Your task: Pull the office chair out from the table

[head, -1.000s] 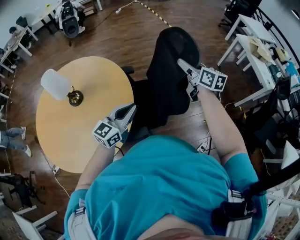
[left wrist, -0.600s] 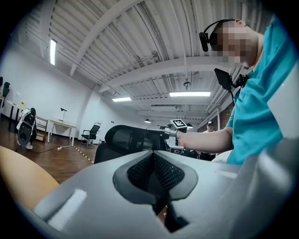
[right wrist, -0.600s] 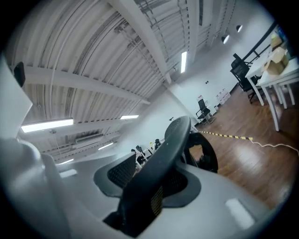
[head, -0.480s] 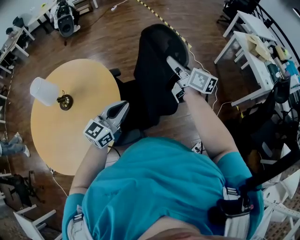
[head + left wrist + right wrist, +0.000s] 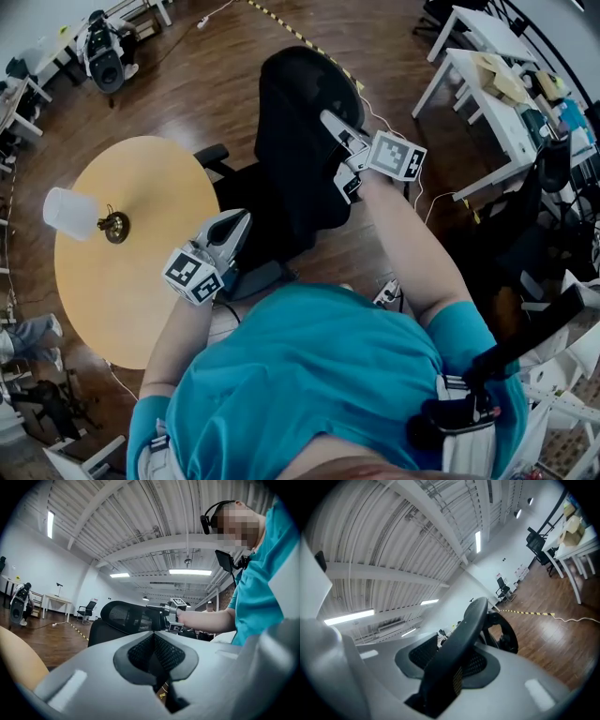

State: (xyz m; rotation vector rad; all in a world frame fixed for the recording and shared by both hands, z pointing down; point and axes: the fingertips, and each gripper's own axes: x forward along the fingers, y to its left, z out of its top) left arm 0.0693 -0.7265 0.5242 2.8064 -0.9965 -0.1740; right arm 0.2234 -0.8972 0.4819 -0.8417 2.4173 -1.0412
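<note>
Looks along the left tongs [image 5: 153, 637]: grey jaws together at the tips, nothing between them. Beyond, faces the black mesh back of the office chair [image 5: 124, 617], with the right tongs [image 5: 151, 607] just closing on its top edge, a bare forearm [image 5: 206, 617] and teal sleeve [image 5: 255, 592] behind. Catches the yellow counter [image 5: 14, 660] by its curved edge at lower left, wooden floor [image 5: 49, 641] past it, a second chair [image 5: 87, 610] by the far white wall [image 5: 28, 559].

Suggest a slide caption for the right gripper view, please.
Right claw, jaws just closing, clamps the back edge of the office chair over a wooden floor.
</note>
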